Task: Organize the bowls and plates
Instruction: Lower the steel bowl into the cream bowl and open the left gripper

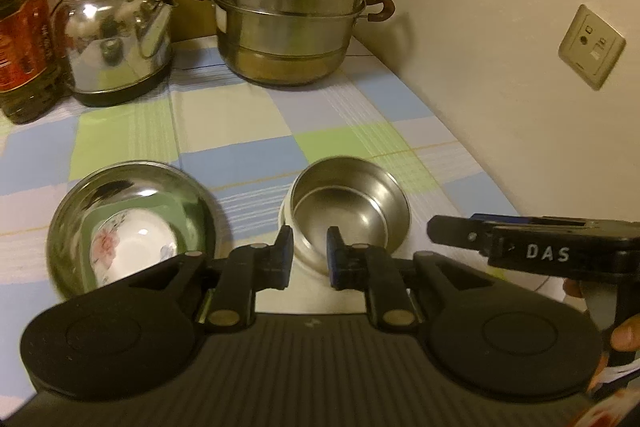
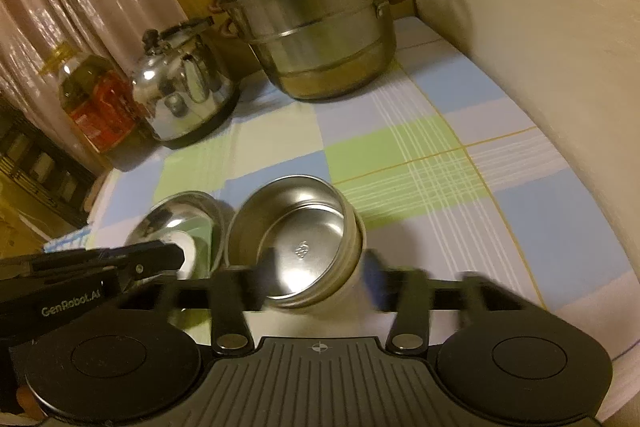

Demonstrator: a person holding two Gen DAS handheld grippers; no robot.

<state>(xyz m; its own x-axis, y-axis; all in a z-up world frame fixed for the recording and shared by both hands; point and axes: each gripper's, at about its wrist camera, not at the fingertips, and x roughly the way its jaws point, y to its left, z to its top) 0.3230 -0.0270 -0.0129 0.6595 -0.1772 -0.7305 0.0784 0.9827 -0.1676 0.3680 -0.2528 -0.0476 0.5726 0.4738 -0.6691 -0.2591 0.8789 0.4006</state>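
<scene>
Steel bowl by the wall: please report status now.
Left gripper and right gripper open, holding nothing. Steel bowl upright on cloth. Flowered bowl nested in wide bowl. Nothing blocking.

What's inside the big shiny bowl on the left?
A small white bowl with pink flowers sits inside the big shiny bowl. Whether anything lies under the small bowl cannot be seen, and the gripper hides its near edge.

left gripper (image 1: 307,253): jaws slightly apart, empty | steel bowl (image 1: 350,205) just ahead | floral bowl (image 1: 132,247) inside steel basin (image 1: 80,211)
</scene>
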